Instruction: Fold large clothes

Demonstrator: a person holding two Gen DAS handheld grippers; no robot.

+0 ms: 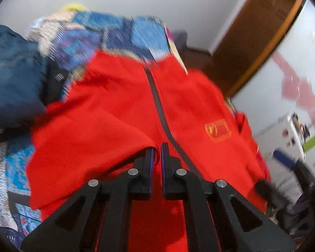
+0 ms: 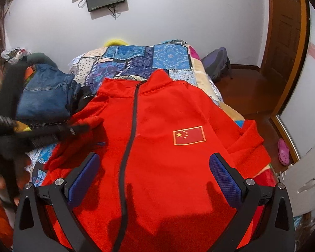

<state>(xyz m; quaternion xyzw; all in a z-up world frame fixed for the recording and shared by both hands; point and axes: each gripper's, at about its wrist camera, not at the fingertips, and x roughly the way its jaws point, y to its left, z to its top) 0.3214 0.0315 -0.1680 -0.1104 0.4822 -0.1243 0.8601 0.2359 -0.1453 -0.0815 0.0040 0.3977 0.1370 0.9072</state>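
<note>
The left tongs point(image 1: 156, 148) pinch a fold of the red jacket point(image 2: 157, 147) on the bed point(image 2: 168, 56), probably to fold it, while the right tongs point(image 2: 154, 161) hover apart above.

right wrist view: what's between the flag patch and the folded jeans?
The red jacket's dark zipper runs between flag patch and jeans, plus the left gripper over the jacket's sleeve. Clearest in the right wrist view.
</note>
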